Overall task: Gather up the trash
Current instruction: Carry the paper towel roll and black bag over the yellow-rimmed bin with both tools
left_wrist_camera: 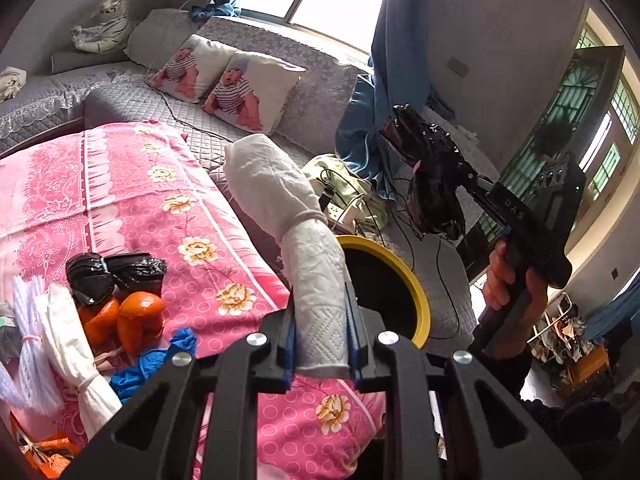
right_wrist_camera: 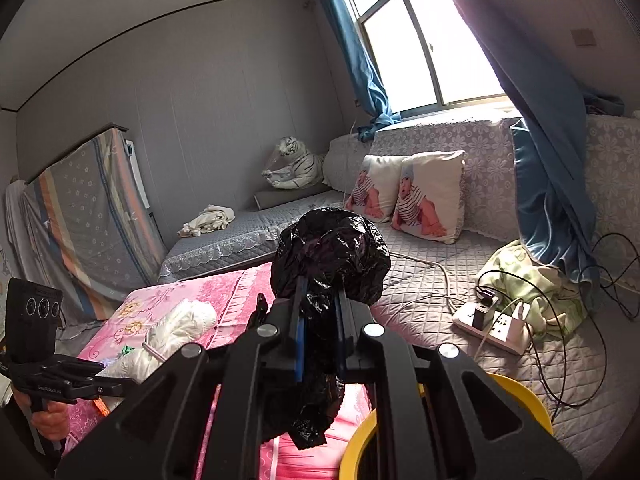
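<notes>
My left gripper (left_wrist_camera: 320, 300) is shut on a rolled white paper towel (left_wrist_camera: 276, 188) tied with a rubber band, which sticks up over the pink cloth. The yellow-rimmed bin (left_wrist_camera: 416, 292) stands just behind it, its dark mouth showing. Up at the right, my right gripper (left_wrist_camera: 456, 172) holds a crumpled black plastic bag (left_wrist_camera: 432, 172) in the air. In the right wrist view the right gripper (right_wrist_camera: 320, 286) is shut on that black bag (right_wrist_camera: 332, 252) above the bin rim (right_wrist_camera: 360, 440). The left gripper (right_wrist_camera: 124, 382) with the white roll (right_wrist_camera: 176, 328) appears at the left.
More litter lies on the pink floral cloth (left_wrist_camera: 140, 184): a black bag bundle (left_wrist_camera: 112, 272), orange peels (left_wrist_camera: 136, 320), a blue glove (left_wrist_camera: 160, 360) and a tied white bundle (left_wrist_camera: 80, 352). A power strip (right_wrist_camera: 492, 324) with cables lies on the grey quilted sofa (right_wrist_camera: 420, 272).
</notes>
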